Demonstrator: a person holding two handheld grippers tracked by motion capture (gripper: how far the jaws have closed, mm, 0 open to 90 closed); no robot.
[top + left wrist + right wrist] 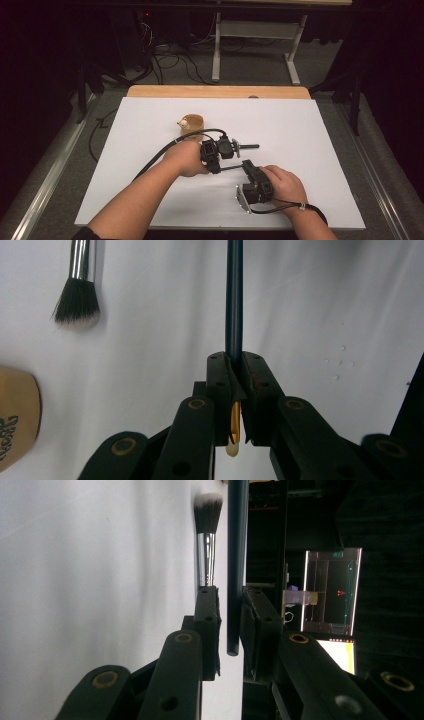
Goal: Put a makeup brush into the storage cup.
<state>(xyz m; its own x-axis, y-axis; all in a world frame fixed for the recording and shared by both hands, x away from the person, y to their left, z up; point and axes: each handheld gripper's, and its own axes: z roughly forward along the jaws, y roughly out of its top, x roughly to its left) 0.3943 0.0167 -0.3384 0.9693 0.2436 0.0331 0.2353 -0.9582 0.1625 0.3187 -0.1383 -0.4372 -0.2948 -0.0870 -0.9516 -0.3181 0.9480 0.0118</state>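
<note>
A thin dark rod [231, 168] spans between my two grippers just above the white sheet. My left gripper [216, 169] is shut on one end of it; in the left gripper view the rod [234, 295] runs straight up out of the closed jaws of my left gripper [234, 360], with a yellow bit low between them. The rod's other end [237, 555] sits between the jaws of my right gripper [230, 592], against one pad with a slim gap at the other. My right gripper [246, 165] is open.
A makeup brush [247, 146] with a silver ferrule lies on the white sheet [310, 150] just beyond the grippers, its bristles [77, 305] dark. A tan wooden cup [192, 126] stands farther back. The table's wooden edge [220, 91] lies behind.
</note>
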